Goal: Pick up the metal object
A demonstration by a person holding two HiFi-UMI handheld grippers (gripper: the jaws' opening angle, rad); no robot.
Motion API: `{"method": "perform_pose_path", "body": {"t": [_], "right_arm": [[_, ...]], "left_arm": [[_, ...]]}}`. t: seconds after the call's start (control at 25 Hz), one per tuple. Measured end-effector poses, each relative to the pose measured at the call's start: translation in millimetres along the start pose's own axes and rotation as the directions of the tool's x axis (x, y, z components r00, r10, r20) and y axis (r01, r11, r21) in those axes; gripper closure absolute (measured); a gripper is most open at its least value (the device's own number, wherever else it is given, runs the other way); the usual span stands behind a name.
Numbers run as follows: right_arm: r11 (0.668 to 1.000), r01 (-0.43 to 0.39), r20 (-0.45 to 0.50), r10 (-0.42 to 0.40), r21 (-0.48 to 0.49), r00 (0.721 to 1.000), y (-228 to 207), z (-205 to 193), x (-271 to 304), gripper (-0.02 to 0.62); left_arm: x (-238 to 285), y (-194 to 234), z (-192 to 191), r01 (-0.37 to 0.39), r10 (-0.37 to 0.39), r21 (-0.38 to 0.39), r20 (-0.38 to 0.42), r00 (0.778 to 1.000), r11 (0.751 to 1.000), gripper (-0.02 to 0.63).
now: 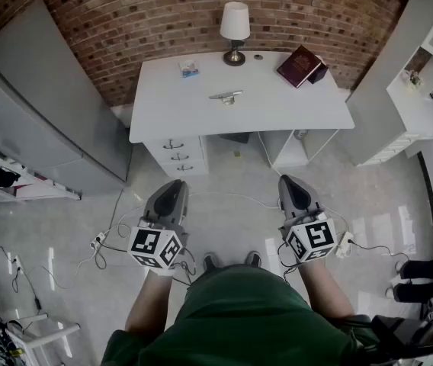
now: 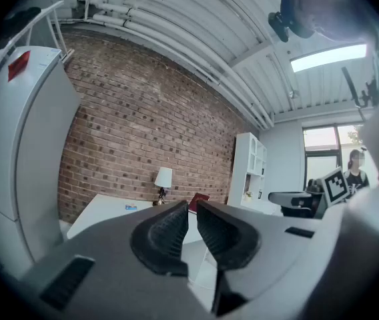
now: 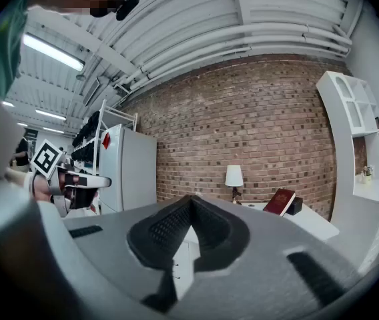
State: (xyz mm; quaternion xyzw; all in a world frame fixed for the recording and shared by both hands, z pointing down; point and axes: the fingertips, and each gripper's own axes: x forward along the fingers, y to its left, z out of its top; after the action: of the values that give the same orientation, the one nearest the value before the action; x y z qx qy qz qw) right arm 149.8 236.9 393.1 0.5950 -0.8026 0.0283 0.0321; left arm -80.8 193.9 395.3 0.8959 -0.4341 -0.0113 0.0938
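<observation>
Brick wall [image 1: 125,21] backs a white desk [image 1: 277,109]. My right gripper [image 1: 291,183] is closed on nothing and my left gripper [image 1: 174,185] is barely ajar, also empty. Both are well short of the desk, where the metal object [image 1: 226,95] lies near the lamp [image 1: 234,29].

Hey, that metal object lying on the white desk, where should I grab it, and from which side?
Probably the middle of its long bar, from above, jaws across the narrow width. The metal object lies flat on the white desk, running roughly left to right, with nothing touching it. Its finer shape is too small to tell.
</observation>
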Motion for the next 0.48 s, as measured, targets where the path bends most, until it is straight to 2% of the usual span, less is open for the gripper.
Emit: {"method": "perform_pose_path", "body": {"t": [0.32,0.48], "right_arm": [[1.000,0.025,-0.003,-0.025,-0.006,1.000,14.9,-0.6,14.3,0.594],[1.000,0.008,-0.010,-0.008,0.026,1.000,28.3,-3.9,24.6,0.592]], "left_arm": [[-0.7,23.6,1.3,0.026,-0.026,0.002,0.004,1.000,1.000,0.568],[-1.7,36.4,-0.2,0.054,-0.054,0.001,-0.002,0.999,0.999,0.568]]}}
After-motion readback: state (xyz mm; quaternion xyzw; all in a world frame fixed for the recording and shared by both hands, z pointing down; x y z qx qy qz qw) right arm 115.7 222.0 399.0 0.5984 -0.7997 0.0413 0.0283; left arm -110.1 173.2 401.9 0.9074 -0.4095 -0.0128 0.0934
